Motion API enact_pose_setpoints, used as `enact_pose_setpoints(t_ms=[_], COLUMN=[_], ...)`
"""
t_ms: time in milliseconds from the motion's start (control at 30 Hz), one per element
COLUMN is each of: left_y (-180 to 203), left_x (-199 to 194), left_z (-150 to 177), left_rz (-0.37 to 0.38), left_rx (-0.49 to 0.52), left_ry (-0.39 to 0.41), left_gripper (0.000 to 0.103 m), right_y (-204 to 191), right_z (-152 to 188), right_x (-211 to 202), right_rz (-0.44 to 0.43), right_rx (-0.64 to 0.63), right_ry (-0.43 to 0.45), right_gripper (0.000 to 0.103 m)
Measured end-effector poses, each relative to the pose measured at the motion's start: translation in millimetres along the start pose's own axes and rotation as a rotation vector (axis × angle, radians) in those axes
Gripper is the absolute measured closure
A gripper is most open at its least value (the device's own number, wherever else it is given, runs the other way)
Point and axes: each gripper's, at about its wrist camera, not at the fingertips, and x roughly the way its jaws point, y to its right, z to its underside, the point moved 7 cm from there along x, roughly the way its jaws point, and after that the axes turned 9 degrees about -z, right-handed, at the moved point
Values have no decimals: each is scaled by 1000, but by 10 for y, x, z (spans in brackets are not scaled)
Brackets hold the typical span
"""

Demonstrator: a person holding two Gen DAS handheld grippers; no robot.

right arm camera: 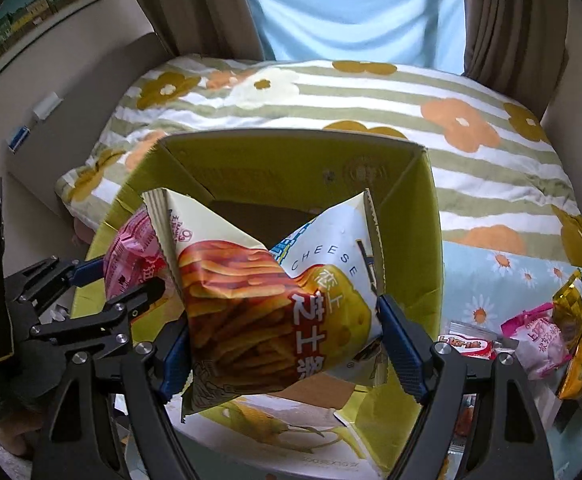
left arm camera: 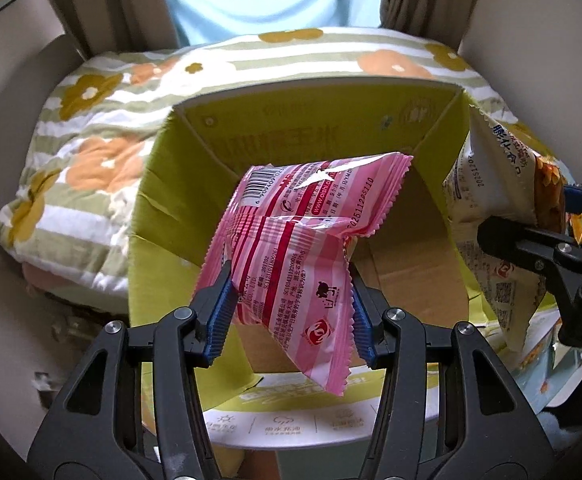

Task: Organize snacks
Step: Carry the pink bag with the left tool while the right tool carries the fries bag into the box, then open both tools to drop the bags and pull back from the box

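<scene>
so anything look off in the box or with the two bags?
Nothing spilled or torn. The pink bag and the cheese-stick bag are each pinched in a gripper above the open green box, whose near flap hangs outward.

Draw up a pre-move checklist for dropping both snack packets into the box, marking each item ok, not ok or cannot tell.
1. Left tongs clamp the pink packet: ok.
2. Right tongs clamp the cheese-stick bag: ok.
3. Green box open at the top: ok.
4. Pink packet over the opening: ok.
5. Cheese-stick bag over the opening: ok.
6. Room on the box floor: cannot tell, partly hidden by the packets.
</scene>
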Motion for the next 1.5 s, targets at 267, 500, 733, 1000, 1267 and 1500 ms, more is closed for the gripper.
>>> enact_pose_setpoints(t_ms=[267, 500, 733, 1000, 1267, 1500], left_y=[1, -125, -269, -358, -376, -221], left_x=[-15, -212, -275, -372, -512, -643], left_z=[98, 131, 216, 318, 353, 293], left_rz=[1, -42, 1, -24, -13, 47], left_rx=[-32, -38, -112, -133, -138, -88], left_ry=[-59, -25, -22, -14, 27, 83], left_gripper=[0, 0, 0, 0, 0, 0], right_y=[178, 94, 13, 79, 67, 28], right_z=[0, 17, 72, 200, 279, 335], right_x=[25, 59, 149, 167, -17, -236], right_rz=[-19, -8, -39, -35, -46, -29], right_rx=[46, 3, 4, 52, 57, 78], right_ry=[-4, -28, -69, -53, 23, 67], right_gripper=[24, 22, 22, 1, 1, 1])
